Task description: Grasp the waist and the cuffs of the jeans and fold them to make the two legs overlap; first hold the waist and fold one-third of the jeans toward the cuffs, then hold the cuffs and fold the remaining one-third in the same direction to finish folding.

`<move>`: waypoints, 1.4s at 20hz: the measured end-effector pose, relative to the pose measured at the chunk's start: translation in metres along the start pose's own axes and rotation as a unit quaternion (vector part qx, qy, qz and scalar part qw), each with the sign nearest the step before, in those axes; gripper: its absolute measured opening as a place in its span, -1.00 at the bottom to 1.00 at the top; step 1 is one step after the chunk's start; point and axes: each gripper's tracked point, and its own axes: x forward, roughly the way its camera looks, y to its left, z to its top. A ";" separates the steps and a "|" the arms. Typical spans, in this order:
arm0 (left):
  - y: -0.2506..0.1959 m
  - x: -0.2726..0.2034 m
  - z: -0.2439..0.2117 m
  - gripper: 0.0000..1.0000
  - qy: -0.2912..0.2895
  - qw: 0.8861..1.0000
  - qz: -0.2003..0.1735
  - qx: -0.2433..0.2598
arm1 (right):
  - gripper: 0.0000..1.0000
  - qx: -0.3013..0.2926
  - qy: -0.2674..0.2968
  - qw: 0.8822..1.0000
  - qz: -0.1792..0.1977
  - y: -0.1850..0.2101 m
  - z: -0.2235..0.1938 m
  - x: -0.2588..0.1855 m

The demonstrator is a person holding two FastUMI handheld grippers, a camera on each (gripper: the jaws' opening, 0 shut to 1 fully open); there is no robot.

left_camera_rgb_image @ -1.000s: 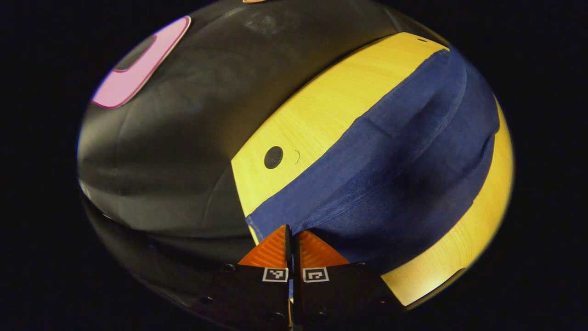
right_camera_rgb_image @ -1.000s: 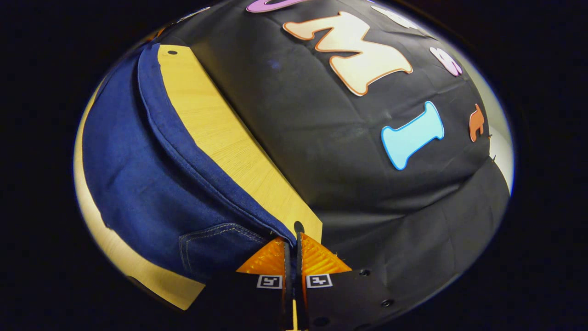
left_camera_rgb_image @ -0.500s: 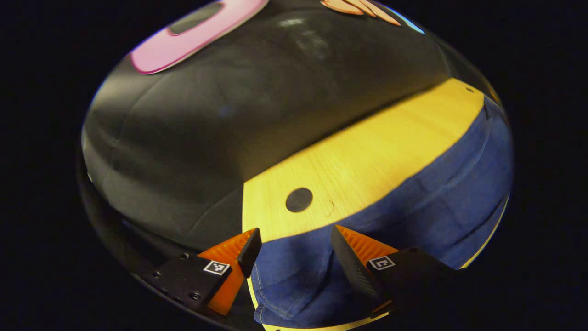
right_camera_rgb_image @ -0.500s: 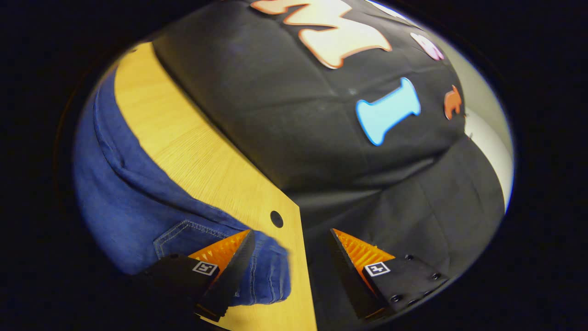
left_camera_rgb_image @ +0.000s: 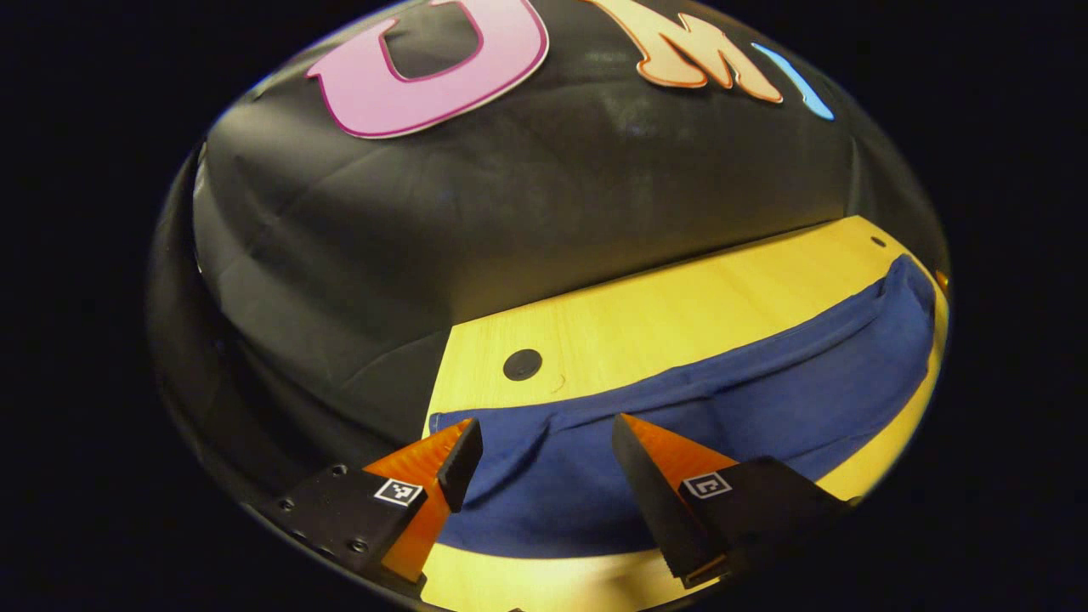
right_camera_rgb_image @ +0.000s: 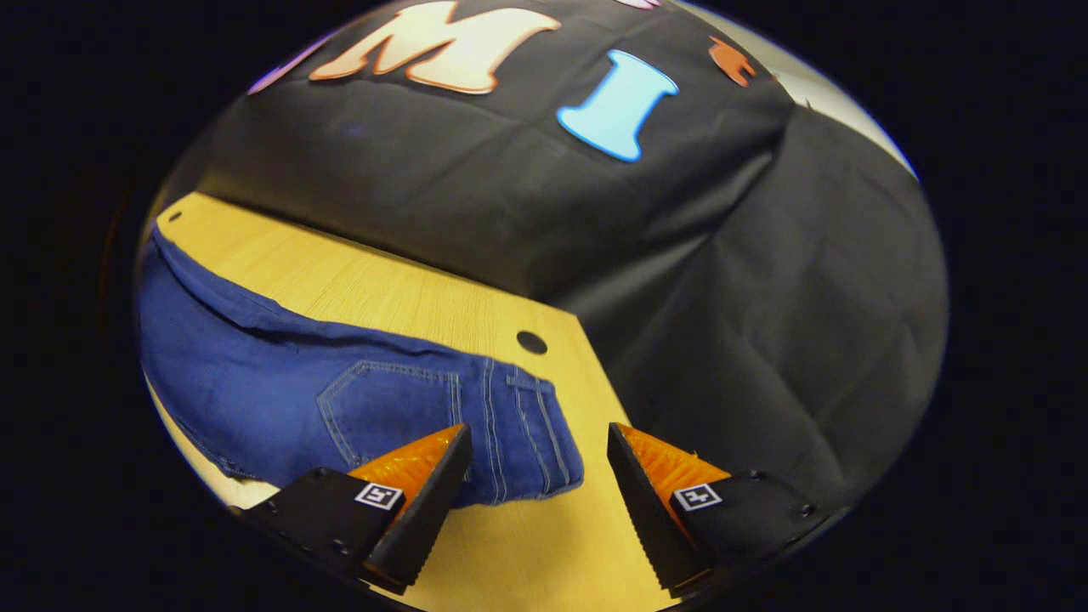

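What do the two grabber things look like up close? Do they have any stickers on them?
The left gripper and the right gripper look alike. Each has two wedge-shaped fingers that narrow to a point, with ridged inner faces. The fingers sit on black blocks with small screws. Each block carries a little square sticker with a black-and-white pattern, one beside each finger. No cables or sleeves are visible.

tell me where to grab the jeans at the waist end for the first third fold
Take the waistband edge of the jeans, by the belt loops just right of the back pocket. It lies flat on the table, so bring the open right tool in low from the table's right end, one finger under the band.
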 end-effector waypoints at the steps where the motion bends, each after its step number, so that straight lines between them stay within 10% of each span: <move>1: -0.008 -0.015 0.004 0.91 -0.007 1.000 0.001 -0.003 | 0.99 0.036 0.013 0.999 0.014 -0.008 -0.012 0.006; 7: -0.037 -0.092 0.011 0.89 -0.030 0.999 0.025 -0.001 | 0.99 0.249 0.066 0.963 0.080 -0.031 -0.054 0.033; 19: -0.066 -0.168 -0.011 0.89 -0.030 0.996 0.046 -0.066 | 0.93 0.400 0.113 0.905 0.091 -0.026 -0.073 0.091; 24: -0.069 -0.174 -0.017 0.90 -0.025 0.995 0.049 -0.078 | -0.48 0.385 0.114 0.909 0.110 -0.016 -0.076 0.089; 28: -0.071 -0.175 -0.017 0.91 -0.024 0.995 0.046 -0.088 | -0.92 0.322 0.098 0.939 0.069 -0.035 -0.077 0.100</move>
